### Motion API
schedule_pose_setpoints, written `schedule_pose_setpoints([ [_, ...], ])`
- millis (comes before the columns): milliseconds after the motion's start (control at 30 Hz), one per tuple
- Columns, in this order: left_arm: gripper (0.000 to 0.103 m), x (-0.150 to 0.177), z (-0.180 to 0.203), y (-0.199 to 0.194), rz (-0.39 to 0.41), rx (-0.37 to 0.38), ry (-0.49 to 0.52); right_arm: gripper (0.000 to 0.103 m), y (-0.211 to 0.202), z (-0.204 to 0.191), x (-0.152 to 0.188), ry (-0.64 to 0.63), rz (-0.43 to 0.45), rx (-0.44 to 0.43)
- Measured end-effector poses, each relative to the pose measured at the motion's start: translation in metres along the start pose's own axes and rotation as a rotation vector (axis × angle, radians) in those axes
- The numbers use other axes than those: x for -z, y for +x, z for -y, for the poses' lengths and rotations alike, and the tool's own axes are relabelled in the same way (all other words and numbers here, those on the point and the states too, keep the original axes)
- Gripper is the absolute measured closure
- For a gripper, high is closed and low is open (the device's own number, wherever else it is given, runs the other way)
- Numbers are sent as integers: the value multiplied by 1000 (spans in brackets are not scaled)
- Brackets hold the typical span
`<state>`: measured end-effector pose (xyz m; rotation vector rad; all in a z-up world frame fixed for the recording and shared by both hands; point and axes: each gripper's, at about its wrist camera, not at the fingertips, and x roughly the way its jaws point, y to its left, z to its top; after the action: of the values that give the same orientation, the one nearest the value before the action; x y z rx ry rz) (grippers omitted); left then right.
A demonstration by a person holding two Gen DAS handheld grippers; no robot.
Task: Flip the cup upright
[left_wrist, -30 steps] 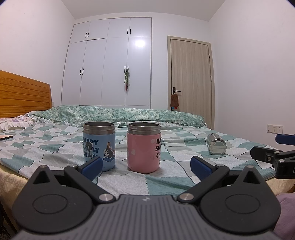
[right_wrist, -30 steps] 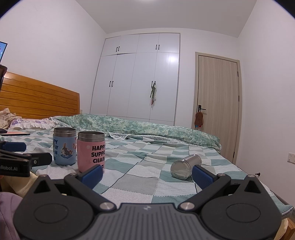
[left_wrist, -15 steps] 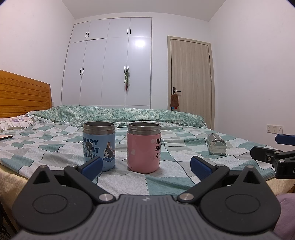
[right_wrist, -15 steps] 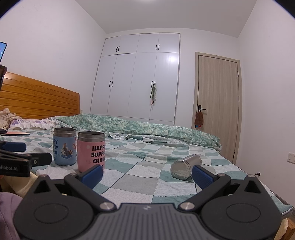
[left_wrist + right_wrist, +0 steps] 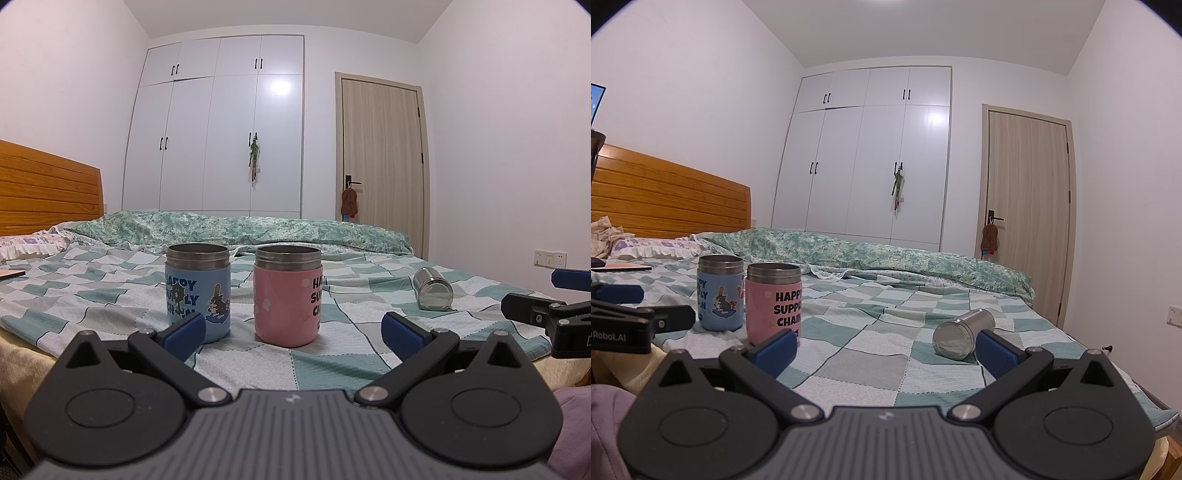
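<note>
Silver cup (image 5: 962, 338) lies on its side on the bed (image 5: 871, 354), at my right gripper's (image 5: 886, 347) two o'clock. Both grippers' fingers are open, holding nothing. I haven't started; next I reach and grab it.

The left gripper (image 5: 291, 328) sat low over the near edge of the bed (image 5: 110, 295), its 2 blue-padded fingers (image 5: 184, 330) spread wide with nothing between them. Straight ahead on the checkered sheet stood 2 upright cups, the blue cup (image 5: 197, 291) on the left and the pink cup (image 5: 288, 295) just beside it, apart, steel rims up. Off to the right, well apart from both, the steel cup (image 5: 433, 288) lay on its side, one round end facing the camera. The right gripper (image 5: 550, 306) poked in at the right edge, its fingers apart. Behind stood a white wardrobe (image 5: 221, 129) and a wooden door (image 5: 382, 155).
</note>
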<state>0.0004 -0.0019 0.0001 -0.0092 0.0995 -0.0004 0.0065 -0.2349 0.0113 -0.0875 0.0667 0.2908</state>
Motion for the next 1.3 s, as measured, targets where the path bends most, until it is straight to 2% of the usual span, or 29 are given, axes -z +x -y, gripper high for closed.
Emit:
schedule_pose_setpoints([
  [1000,0,-1,0,1,-14,6,3,0,0,0,0,3,1,1],
  [1133,0,-16,11,8,-60,92,-20,0,-1,11,-6,44,4,-13],
  [1300,0,-48,48,43,-104,194,1,0,6,49,-19,42,-18,43],
])
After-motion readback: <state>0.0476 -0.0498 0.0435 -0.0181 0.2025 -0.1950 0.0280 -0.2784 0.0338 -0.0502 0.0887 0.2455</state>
